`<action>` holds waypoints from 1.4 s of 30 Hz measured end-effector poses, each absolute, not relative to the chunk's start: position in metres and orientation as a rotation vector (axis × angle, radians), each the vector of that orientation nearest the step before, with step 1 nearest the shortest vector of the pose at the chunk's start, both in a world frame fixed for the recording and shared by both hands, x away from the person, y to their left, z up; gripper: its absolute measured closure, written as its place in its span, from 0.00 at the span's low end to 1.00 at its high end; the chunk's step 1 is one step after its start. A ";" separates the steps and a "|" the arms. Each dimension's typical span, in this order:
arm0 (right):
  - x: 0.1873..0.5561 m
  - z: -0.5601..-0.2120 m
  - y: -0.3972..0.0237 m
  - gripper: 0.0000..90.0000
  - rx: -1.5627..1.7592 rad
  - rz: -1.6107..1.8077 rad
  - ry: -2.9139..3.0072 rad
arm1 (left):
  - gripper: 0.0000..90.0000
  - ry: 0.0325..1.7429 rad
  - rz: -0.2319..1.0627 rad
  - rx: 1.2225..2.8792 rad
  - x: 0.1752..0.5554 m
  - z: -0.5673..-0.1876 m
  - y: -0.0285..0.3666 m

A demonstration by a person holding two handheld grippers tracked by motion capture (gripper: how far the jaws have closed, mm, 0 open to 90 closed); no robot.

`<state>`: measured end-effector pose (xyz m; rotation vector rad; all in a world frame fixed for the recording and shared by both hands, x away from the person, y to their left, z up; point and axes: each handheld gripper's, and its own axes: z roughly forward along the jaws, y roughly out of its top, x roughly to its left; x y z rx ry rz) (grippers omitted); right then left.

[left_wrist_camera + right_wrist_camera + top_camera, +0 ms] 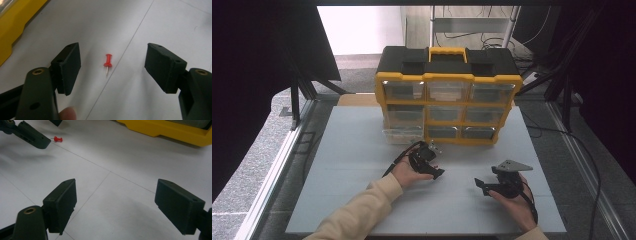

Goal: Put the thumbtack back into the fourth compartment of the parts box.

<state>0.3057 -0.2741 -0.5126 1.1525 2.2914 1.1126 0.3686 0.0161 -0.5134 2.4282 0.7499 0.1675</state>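
High view: left gripper (428,159) hovered before yellow organizer (448,95); right gripper (497,184) idle, apart. Left gripper view: jaws wide, straddling red pushpin (108,62) lying on table (162,22); probably pre-grasp, needing descent and closing. Right gripper view: jaws wide, empty.

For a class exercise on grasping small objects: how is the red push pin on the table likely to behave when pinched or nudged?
The red push pin lies on its side, so a nudge would probably roll it in an arc. It looks tiny between the left hand-held gripper's open jaws, likely light and easily flicked away. Its thin metal tip may slip from flat pads.
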 end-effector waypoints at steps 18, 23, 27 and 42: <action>0.305 -0.513 -0.274 0.20 1.151 1.113 2.293 | 0.70 0.727 0.161 2.482 0.369 -0.518 0.014; 0.305 -0.513 -0.273 0.20 1.148 1.105 2.293 | 0.92 0.700 0.165 2.498 0.365 -0.517 0.010; 0.305 -0.513 -0.273 0.20 1.150 1.112 2.293 | 0.92 0.688 0.174 2.508 0.365 -0.516 0.009; 0.305 -0.513 -0.273 0.20 1.146 1.110 2.292 | 0.93 0.649 0.162 2.452 0.348 -0.498 0.010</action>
